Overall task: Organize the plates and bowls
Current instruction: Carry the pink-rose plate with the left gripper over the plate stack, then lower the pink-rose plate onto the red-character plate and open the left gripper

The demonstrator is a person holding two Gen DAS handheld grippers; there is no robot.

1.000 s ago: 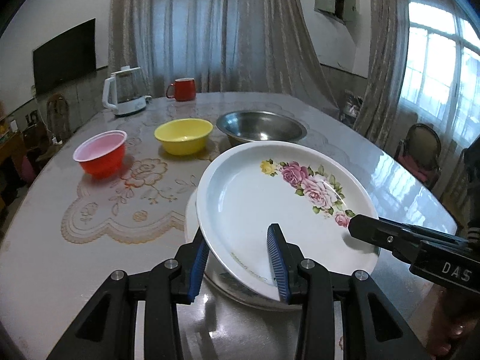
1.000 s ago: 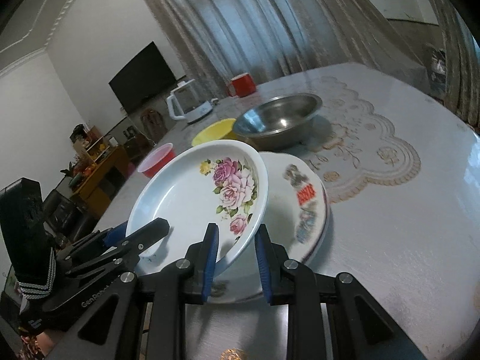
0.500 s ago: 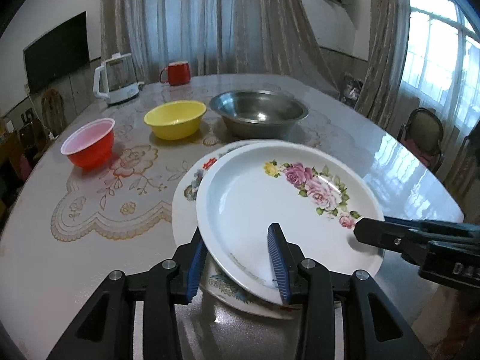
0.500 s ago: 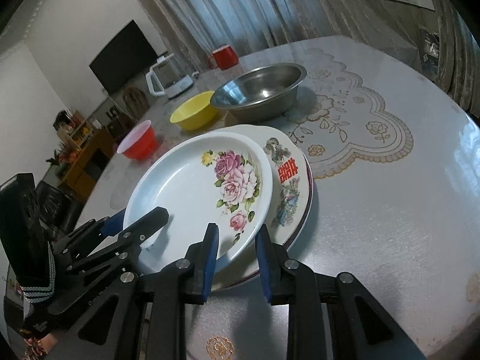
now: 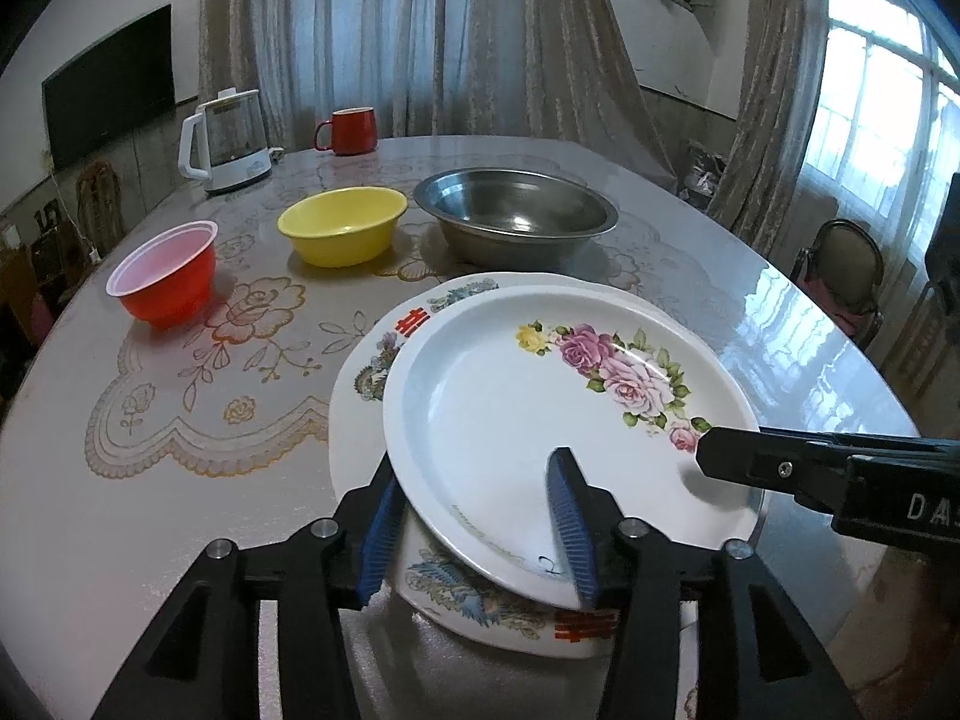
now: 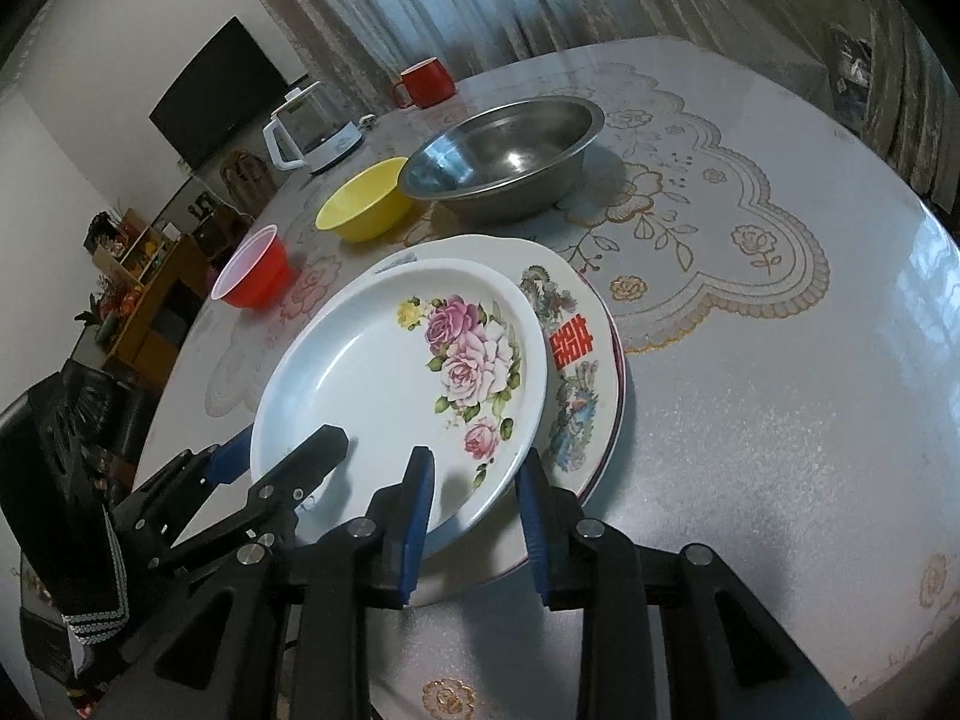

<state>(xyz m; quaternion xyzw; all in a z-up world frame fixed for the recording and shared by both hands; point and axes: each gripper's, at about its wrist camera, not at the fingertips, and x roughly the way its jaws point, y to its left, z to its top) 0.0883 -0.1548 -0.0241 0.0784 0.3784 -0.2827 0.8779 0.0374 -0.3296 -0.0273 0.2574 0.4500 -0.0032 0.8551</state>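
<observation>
I've lowered the rose plate (image 5: 540, 420) onto the patterned plate (image 6: 576, 360), and both the left gripper (image 5: 477, 531) and the right gripper (image 6: 474, 516) have just been opening and now stand slack around its near rim (stacking done, I judge).

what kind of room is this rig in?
Most likely a home dining or living room: a round table with a lace-pattern cloth, a wall-mounted TV, full-length curtains, and an electric kettle and red mug beside the bowls.
</observation>
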